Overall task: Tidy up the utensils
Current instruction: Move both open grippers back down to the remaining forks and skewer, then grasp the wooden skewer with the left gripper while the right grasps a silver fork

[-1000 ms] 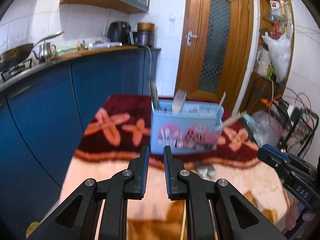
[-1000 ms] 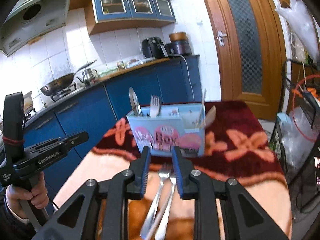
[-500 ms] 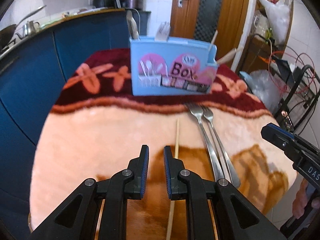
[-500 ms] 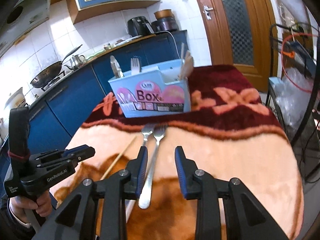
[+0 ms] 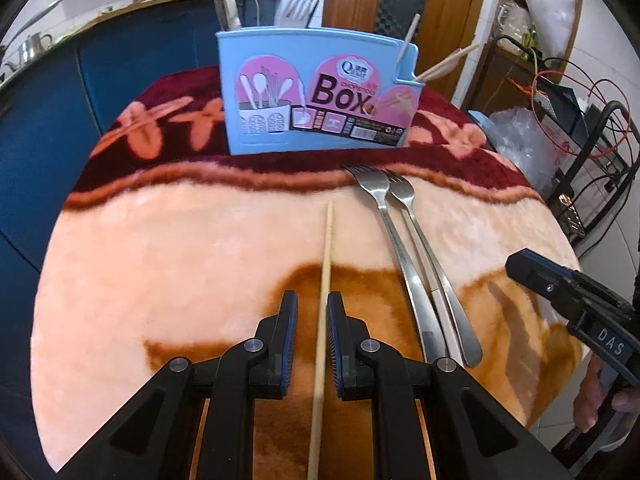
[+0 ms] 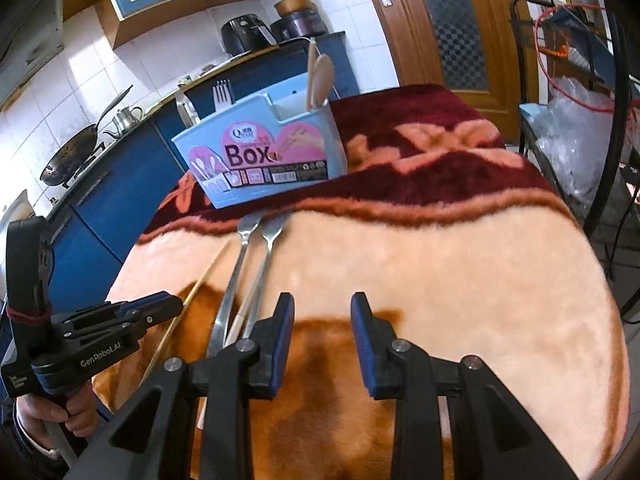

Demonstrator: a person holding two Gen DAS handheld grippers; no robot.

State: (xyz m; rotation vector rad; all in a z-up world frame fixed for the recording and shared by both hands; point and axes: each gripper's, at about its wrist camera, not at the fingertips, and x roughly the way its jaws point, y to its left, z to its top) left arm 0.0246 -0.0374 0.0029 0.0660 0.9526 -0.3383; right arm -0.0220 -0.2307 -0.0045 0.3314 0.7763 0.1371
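A light blue utensil box (image 5: 316, 92) marked "Box" stands at the far side of the blanket-covered table; it holds a fork, a knife and wooden chopsticks. It also shows in the right wrist view (image 6: 264, 156). A wooden chopstick (image 5: 325, 280) lies on the blanket and runs between the open fingers of my left gripper (image 5: 312, 320), apart from both pads. Two steel forks (image 5: 404, 248) lie side by side to its right. My right gripper (image 6: 322, 332) is open and empty over the blanket, right of the forks (image 6: 248, 264).
The table wears a peach, orange and dark red fleece blanket (image 5: 180, 248). Blue kitchen cabinets (image 5: 40, 128) stand to the left. A wooden door (image 6: 452, 20) is behind the table. A wire rack with cables and plastic bags (image 5: 560, 128) stands to the right.
Both grippers have come down and tilted toward the table. The left gripper has opened slightly and now straddles the chopstick. The right gripper has opened wider.
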